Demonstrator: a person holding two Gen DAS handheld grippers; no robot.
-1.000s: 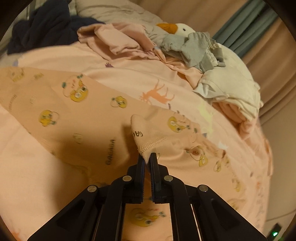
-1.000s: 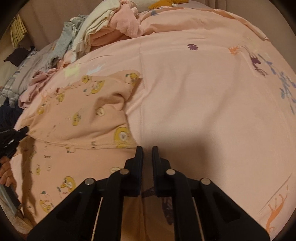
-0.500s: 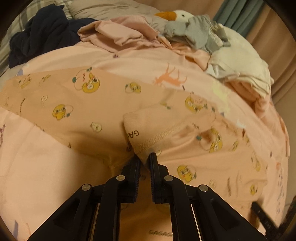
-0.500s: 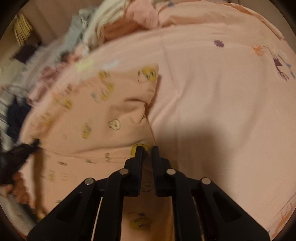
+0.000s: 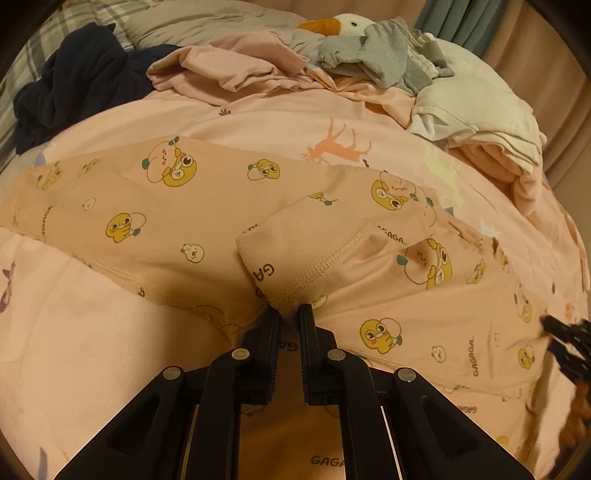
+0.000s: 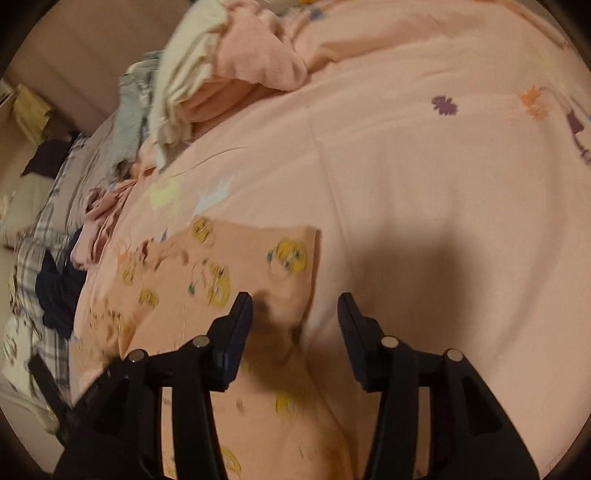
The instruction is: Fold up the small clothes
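Nearest the left wrist camera, at six o'clock, the left gripper [image 5: 288, 317] is pinched tight on a stitched hem of the peach cotton garment printed with yellow cartoon characters [image 5: 147, 206]. The pinched flap is turned over so its plain inside faces up, lying across the printed cloth toward twelve o'clock. The garment itself lies spread on the pink bedspread with small animal prints [image 5: 74, 350], running from nine o'clock across to three o'clock.

In the right wrist view the right gripper [image 6: 295, 308] has just been opening; its jaws stand apart with a fold of the same garment [image 6: 236, 258] rising between them, and the pads do not seem to press on it, though blur makes that hard to confirm. In the left view the tip of that right gripper [image 5: 565, 343] shows at the three o'clock edge.

As a judgement, the fold looks early to middling: one end appears laid over and let go, while the other hem is held over the cloth and not yet set down, so at least one more fold and some smoothing remain.

Farther off, toward twelve and one o'clock, wait a heap of crumpled pink clothes [image 5: 236, 70], grey knit pieces [image 5: 384, 62], cream folded cloth [image 5: 476, 110], a dark navy garment [image 5: 81, 85] at ten o'clock, and a white plush goose with an orange beak [image 5: 336, 24]
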